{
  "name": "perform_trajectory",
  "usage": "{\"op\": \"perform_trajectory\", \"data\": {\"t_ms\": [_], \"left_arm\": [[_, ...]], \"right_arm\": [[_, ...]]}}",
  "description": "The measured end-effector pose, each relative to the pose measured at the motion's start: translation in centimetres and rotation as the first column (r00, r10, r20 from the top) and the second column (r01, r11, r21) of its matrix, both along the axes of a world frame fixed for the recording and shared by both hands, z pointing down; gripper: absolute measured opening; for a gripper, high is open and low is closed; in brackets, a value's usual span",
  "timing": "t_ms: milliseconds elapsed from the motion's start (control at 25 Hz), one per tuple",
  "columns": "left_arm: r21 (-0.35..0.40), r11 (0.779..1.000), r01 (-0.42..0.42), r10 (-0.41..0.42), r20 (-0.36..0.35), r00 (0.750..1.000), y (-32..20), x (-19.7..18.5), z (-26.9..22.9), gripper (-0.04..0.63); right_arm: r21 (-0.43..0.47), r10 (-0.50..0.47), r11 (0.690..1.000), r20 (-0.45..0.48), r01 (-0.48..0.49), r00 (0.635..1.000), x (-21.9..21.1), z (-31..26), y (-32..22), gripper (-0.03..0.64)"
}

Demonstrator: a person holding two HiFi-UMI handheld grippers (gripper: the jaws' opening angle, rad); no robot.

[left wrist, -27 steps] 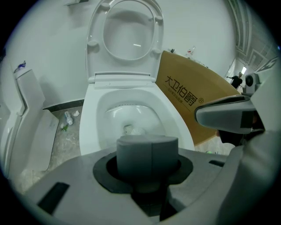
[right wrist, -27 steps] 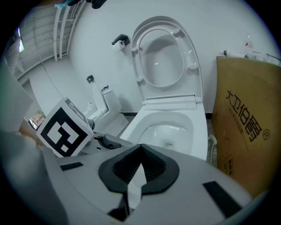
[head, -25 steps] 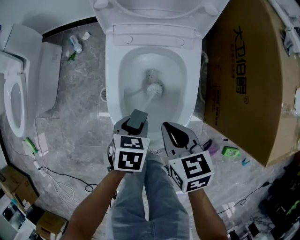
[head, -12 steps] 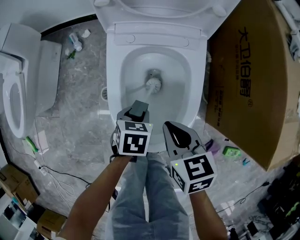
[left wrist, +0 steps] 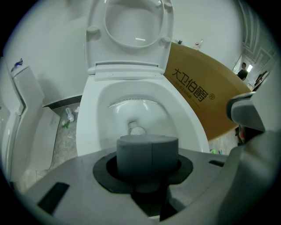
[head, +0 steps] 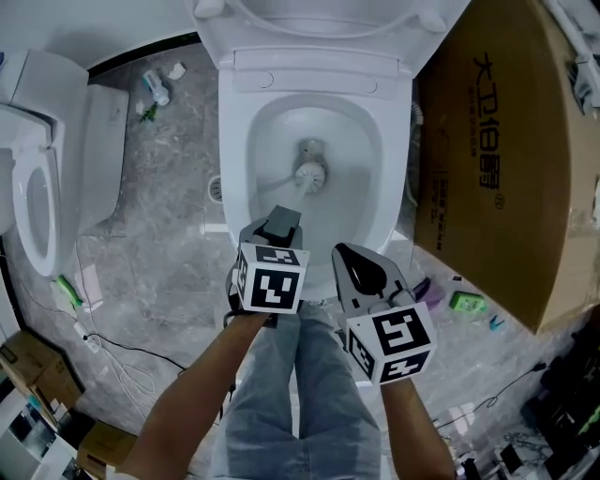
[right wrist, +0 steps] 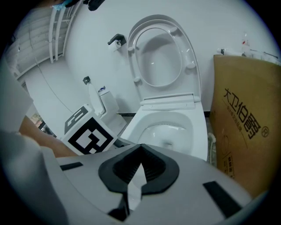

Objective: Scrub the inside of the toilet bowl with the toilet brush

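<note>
A big cardboard box (head: 506,159) fills the right side of the head view. The open toilet (head: 234,169) takes the upper centre, and a second toilet (head: 37,187) sits at the left edge. Below the bowl, the left tool (head: 277,230) is clenched on the dark handle of the toilet brush (head: 298,194), whose head rests deep in the bowl by the drain. At lower centre-right, the right tool (head: 361,274) is closed on nothing.

Toilet brush (head: 309,174) shaft partly hidden under the left gripper (head: 278,228); raised lid (head: 309,23) beyond it cropped at top.
</note>
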State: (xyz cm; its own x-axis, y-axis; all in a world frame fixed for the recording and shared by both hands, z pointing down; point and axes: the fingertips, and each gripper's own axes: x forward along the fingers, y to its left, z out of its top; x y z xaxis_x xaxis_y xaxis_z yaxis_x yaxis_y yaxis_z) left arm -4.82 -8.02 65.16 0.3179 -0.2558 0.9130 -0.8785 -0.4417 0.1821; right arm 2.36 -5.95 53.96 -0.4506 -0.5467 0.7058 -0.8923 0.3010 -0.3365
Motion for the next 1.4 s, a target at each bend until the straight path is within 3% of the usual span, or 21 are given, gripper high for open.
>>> {"op": "perform_trajectory", "data": {"t_ms": [360,680,1120,1400], "left_arm": [[-0.019,1.000,0.015,-0.015,0.011,1.000,3.5,-1.3,-4.2,0.158],[0.019,0.998,0.056,-0.056,-0.032,0.998,4.0,-1.6,-12.7,0.158],[0.176,0.971,0.165,-0.146,-0.117,0.982,1.4,-2.8,-28.2,0.158],[0.317,0.933,0.168,-0.111,-0.191,0.975,0.7,-2.8,-37.6,0.158]], "right_arm": [[0.007,0.015,1.000,-0.005,-0.015,1.000,-0.1,-4.2,1.1,-0.002],[0.047,0.018,0.999,-0.016,-0.017,1.000,-0.4,-11.1,1.3,-0.002],[0.189,-0.010,0.982,-0.027,0.015,1.000,-1.5,-23.7,-0.5,-0.002],[0.313,-0.020,0.949,-0.037,0.030,0.999,-2.4,-31.5,-1.1,-0.002]]}}
